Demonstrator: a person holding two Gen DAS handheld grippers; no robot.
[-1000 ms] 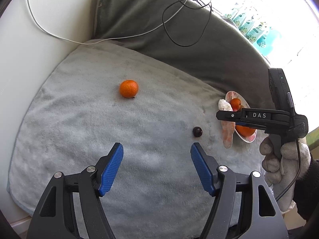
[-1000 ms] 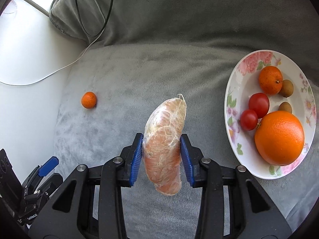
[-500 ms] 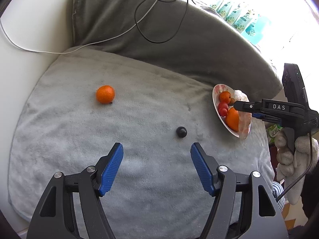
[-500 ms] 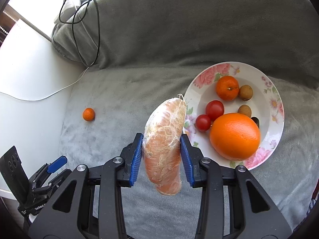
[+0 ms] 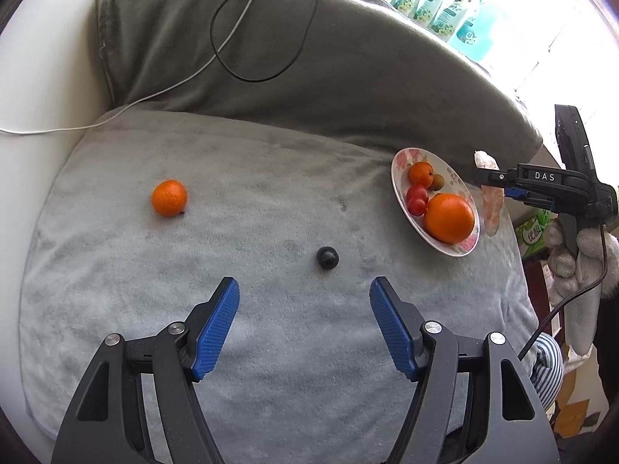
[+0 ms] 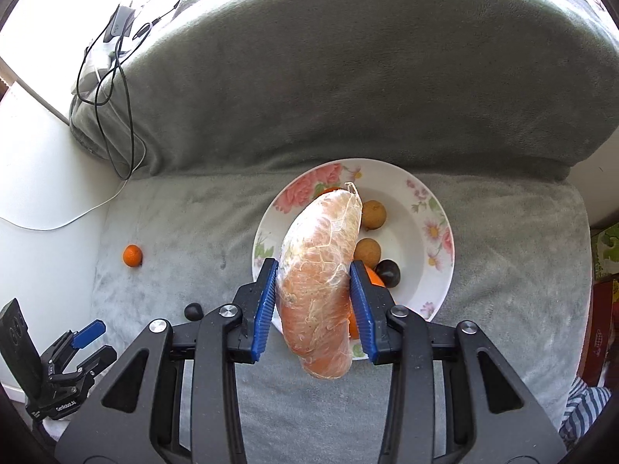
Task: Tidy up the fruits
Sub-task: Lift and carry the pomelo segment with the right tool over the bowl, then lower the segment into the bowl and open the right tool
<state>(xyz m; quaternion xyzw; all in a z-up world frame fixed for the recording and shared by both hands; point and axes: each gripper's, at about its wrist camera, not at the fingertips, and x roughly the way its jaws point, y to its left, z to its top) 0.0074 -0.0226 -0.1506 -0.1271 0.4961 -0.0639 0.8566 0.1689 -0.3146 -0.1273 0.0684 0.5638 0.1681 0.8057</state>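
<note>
R gripper (image 6: 314,301) clamped on peeled segment (image 6: 319,270), held above plate (image 6: 433,208). L gripper (image 5: 304,323) wide, nothing in it. Dark fruit (image 5: 327,257) on blanket (image 5: 116,270) just left of plate; mandarin (image 5: 169,198) well left of it.

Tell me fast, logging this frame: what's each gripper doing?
Left gripper: open, holding nothing.
Right gripper: closed on the peeled citrus segment, above the plate.

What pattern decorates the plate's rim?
Pink flowers with green leaves on the white plate, clearest in the right wrist view.
</note>
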